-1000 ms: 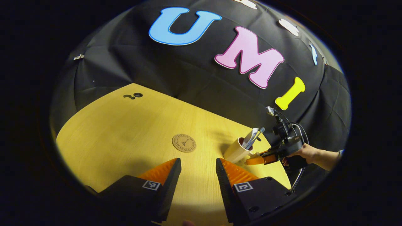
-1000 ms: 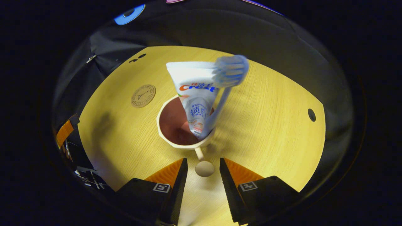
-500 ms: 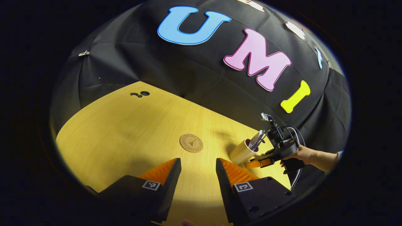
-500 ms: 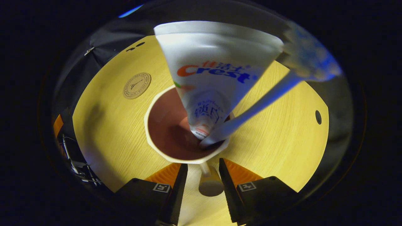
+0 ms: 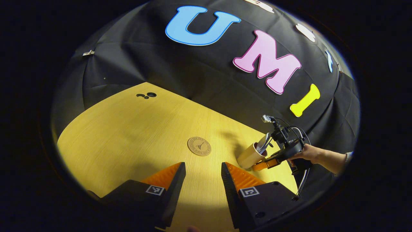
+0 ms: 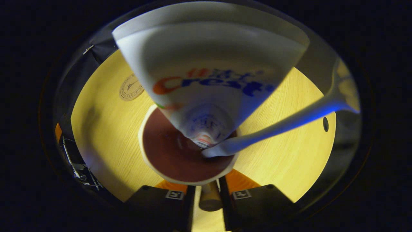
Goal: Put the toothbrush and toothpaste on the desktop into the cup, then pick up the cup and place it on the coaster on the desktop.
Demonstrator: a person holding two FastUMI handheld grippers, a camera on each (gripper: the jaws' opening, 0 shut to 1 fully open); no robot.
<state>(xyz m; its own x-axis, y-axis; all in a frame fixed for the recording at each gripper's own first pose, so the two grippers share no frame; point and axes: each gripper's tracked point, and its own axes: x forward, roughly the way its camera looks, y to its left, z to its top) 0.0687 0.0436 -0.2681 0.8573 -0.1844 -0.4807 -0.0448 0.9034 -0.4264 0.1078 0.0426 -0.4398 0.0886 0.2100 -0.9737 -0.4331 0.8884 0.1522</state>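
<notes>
We have the right tool [image 6: 206, 206] closed tight on the cup's handle [image 6: 210, 196], so the cup [image 6: 185, 154] can travel with toothpaste [image 6: 209, 80] and toothbrush [image 6: 283, 124] leaning inside. Our left tool [image 5: 202, 180] hangs wide open, holding nothing, above the tabletop [image 5: 128, 129]. The coaster [image 5: 199, 146] lies just beside the cup, with bare wood between them.

In the right gripper view we see the toothpaste [image 6: 209, 74] blurred and cut off at the top, hiding much of the bench [image 6: 283, 154]. The toothbrush [image 6: 283, 119] head blurs at the right edge. The cup [image 6: 180, 161] hides where the jaws meet its handle [image 6: 209, 196]. The coaster [image 6: 130, 88] is partly covered by the toothpaste.
</notes>
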